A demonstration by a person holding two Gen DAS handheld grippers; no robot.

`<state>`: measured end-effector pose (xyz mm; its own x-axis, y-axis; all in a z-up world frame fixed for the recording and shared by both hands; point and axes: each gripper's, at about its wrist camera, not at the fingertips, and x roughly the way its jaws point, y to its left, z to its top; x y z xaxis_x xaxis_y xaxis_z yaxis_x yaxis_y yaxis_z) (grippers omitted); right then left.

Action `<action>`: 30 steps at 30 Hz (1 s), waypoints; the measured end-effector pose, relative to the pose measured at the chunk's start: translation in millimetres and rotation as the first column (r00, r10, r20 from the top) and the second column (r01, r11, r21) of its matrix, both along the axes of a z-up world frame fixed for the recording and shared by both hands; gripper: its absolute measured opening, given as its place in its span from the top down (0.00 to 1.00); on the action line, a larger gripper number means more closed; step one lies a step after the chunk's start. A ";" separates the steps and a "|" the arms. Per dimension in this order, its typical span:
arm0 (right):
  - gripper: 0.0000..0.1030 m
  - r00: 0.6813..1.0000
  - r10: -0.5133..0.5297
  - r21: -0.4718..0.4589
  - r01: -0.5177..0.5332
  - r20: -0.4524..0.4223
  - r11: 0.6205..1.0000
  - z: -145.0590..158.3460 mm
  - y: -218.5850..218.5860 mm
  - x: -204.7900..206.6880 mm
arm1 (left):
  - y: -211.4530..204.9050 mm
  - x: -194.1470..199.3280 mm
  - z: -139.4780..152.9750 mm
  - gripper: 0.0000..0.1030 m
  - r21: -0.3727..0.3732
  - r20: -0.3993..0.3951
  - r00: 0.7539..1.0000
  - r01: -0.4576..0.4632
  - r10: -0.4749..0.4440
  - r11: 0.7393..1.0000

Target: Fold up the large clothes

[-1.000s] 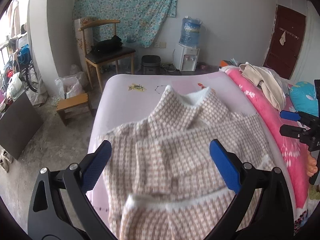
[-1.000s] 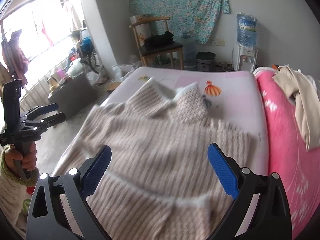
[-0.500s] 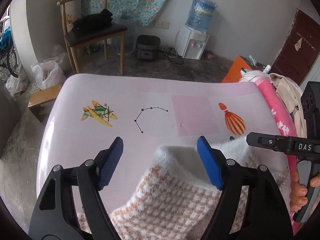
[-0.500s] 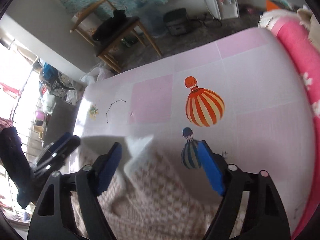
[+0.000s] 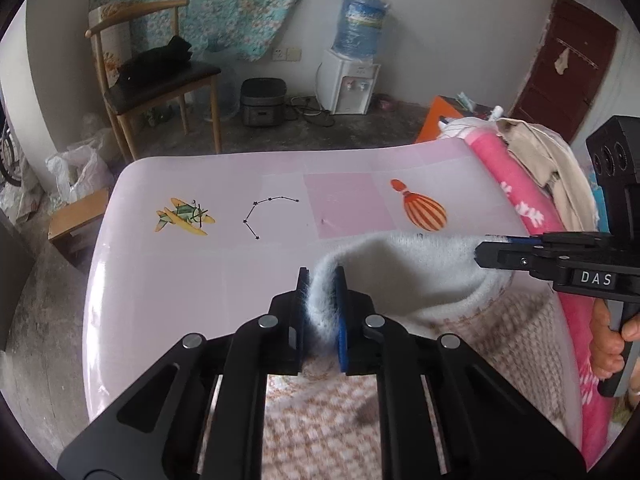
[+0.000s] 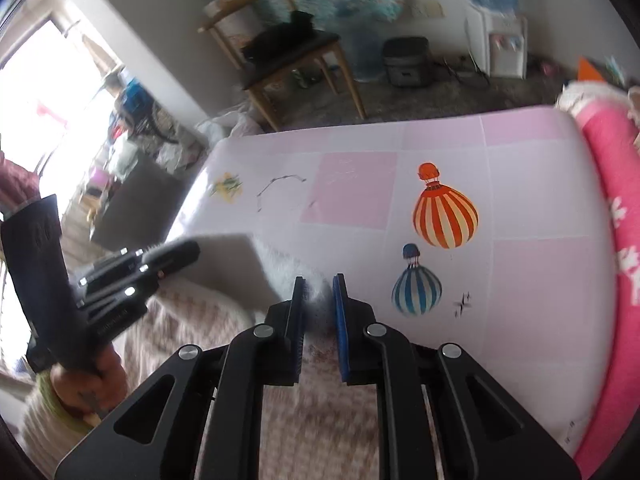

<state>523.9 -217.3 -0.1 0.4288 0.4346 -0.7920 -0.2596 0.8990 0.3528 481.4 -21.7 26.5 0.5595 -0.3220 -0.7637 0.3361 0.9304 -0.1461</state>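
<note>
Pink mattress point(image 5: 200, 280); both jaws just closed, pinching sweater collar point(image 5: 400, 264); "DAS" label point(image 5: 596, 279).

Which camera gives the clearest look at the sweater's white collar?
The left wrist view: the white collar is sharp there, stretched between the left tool and the right tool. The right wrist view shows only a blurred part of it, pinched in the right tool.

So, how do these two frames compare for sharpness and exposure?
Left wrist view: sharp and evenly lit, with the left gripper and the sweater's white collar crisp, only fisheye bending at the edges. Right wrist view: softer, motion blur on the chair and the sweater, and the window at the left blown out white.
</note>
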 end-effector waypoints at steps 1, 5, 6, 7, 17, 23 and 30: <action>0.87 1.000 0.017 -0.018 -0.016 0.014 1.000 4.6 1.2 -13.5 | -0.3 -15.6 4.9 0.90 0.008 0.010 1.000 0.027 -0.027 1.000; 0.87 0.996 0.087 -0.060 -0.086 0.024 0.995 3.4 5.1 -69.1 | 2.7 -77.5 5.9 0.90 0.047 0.026 0.993 0.112 -0.114 0.993; 0.87 0.994 0.108 -0.082 -0.107 0.016 0.991 -1.1 6.6 -82.4 | 4.3 -92.9 1.7 0.90 0.055 0.024 0.992 0.126 -0.128 0.990; 0.87 0.992 0.128 -0.108 -0.127 0.002 0.986 -6.2 9.1 -93.7 | 5.9 -106.4 -4.3 0.90 0.064 0.016 0.990 0.138 -0.139 0.988; 0.68 0.976 0.171 0.055 -0.179 0.133 0.982 53.3 23.5 -110.9 | 21.4 -132.0 -38.7 0.90 0.082 -0.026 0.990 0.137 -0.136 0.987; 0.69 0.980 0.161 0.096 -0.151 -0.114 0.984 -35.5 54.8 -78.1 | 42.7 -143.0 -33.0 0.74 0.055 -0.049 0.992 0.122 -0.119 0.991; 0.69 0.976 0.191 0.091 -0.182 -0.102 0.979 -64.4 56.3 -94.8 | 82.8 -143.4 -2.2 0.73 -0.098 -0.013 0.996 0.083 -0.085 0.992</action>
